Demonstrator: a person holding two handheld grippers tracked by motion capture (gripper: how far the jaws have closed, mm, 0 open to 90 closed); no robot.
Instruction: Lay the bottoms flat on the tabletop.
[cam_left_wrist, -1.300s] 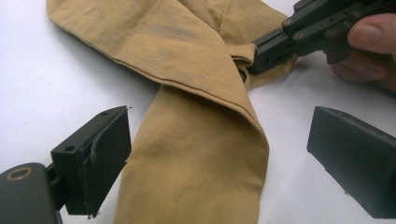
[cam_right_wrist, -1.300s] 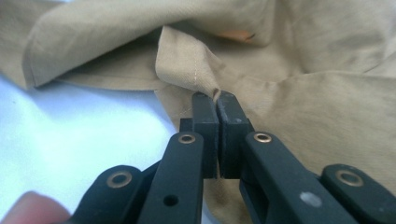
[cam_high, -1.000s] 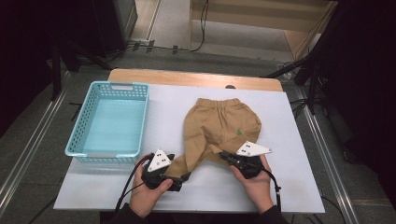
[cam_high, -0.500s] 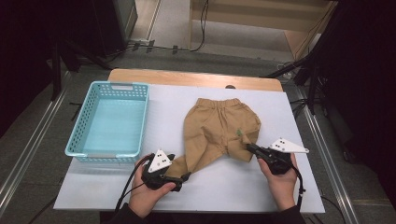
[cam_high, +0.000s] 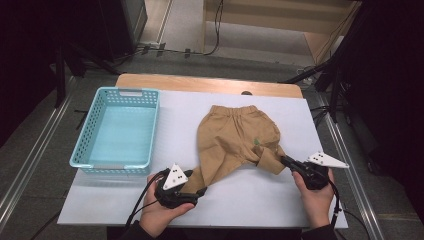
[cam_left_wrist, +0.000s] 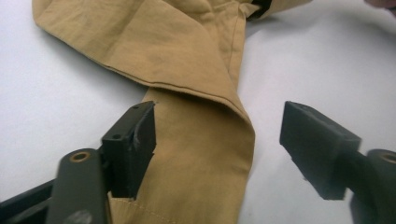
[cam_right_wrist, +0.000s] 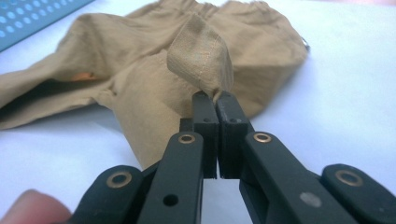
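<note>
Your right tongs (cam_high: 286, 160) are clenched on the shorts' (cam_high: 235, 137) hem near the desk's (cam_high: 280, 200) right edge, left tongs (cam_left_wrist: 219, 140) closing but seemingly not yet pinching the other leg, so pulling now could drag it.

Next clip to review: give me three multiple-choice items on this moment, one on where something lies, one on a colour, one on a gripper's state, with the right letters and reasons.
1. Where does the basket stand relative to the shorts in the high view?
A. to their left
B. to their right
C. on top of them

2. What colour is the basket?
A. red
B. light blue
C. black

3. How does the right gripper stand?
A. wide open above the table
B. shut on the basket's rim
C. shut on a leg hem of the shorts

Key: 1 A, the basket sits at the table's left side, apart from the shorts. 2 B, its plastic walls are light blue. 3 C, the right gripper view shows tan cloth pinched between its closed jaws.
</note>
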